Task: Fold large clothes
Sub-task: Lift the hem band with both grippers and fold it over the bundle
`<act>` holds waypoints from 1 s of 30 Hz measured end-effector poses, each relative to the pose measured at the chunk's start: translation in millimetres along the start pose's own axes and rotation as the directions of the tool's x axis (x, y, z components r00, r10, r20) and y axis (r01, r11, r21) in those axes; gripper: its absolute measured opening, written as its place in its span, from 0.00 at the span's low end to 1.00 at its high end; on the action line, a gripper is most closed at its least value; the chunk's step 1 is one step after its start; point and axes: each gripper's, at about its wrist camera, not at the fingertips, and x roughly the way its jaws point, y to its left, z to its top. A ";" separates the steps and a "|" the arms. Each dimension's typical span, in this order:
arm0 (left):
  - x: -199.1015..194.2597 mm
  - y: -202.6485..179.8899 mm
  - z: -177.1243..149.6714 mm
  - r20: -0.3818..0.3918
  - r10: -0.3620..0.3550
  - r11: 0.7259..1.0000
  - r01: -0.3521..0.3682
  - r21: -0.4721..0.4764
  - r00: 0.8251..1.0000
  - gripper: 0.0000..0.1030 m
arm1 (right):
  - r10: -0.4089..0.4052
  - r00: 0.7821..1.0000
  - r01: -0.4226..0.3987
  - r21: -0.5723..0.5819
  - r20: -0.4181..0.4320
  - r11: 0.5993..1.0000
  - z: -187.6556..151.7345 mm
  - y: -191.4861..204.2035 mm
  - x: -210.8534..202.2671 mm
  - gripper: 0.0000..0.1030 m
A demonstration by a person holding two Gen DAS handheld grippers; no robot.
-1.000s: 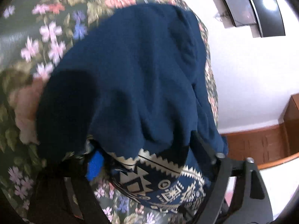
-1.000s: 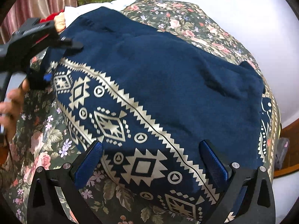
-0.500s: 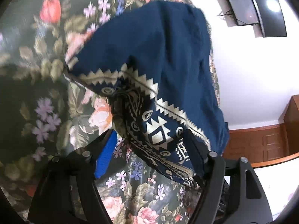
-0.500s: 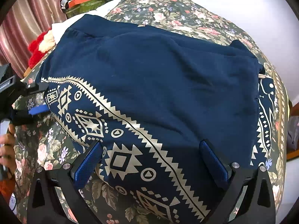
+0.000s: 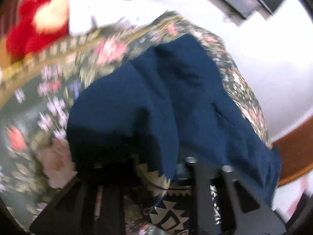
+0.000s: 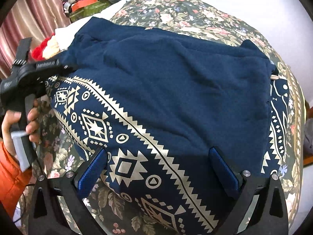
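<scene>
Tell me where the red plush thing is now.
In the right wrist view the red plush thing lies at upper left, beside the white cloth, just behind the left claw.

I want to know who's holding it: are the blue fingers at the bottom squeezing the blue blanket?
No, the right gripper stands wide open over the navy patterned blanket, its blue pads apart.

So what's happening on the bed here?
A person is folding a navy patterned garment on a flowered bedspread, with a gripping tool in each hand. The left tool has just been closing, and cloth sits between its jaws at the garment's corner. The right tool hovers open over the near edge, holding nothing.
</scene>
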 end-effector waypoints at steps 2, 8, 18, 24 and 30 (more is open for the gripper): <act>-17.3 -5.9 2.7 0.020 -0.034 0.998 0.033 0.047 0.999 0.14 | 0.029 1.000 -0.028 0.028 -0.011 0.999 3.2 -2.6 -5.7 1.00; -83.6 -6.7 1.2 0.055 -0.104 0.986 0.095 0.136 0.993 0.12 | 0.173 0.983 -0.176 0.044 0.067 0.983 27.9 22.5 -41.2 1.00; -118.7 4.3 -40.3 0.050 -0.009 0.964 -0.005 0.267 0.999 0.11 | 0.085 0.996 -0.089 -0.152 -0.031 0.984 18.9 111.2 24.7 1.00; -133.3 -43.2 -28.6 0.100 -0.081 0.947 0.045 0.319 0.992 0.11 | 0.198 0.980 -0.199 -0.016 -0.029 0.980 18.3 69.4 -20.2 1.00; -140.5 -149.5 -28.7 0.139 -0.216 0.903 0.144 0.405 0.966 0.11 | 0.121 0.985 -0.138 0.142 0.125 0.980 -11.5 -16.3 -104.1 1.00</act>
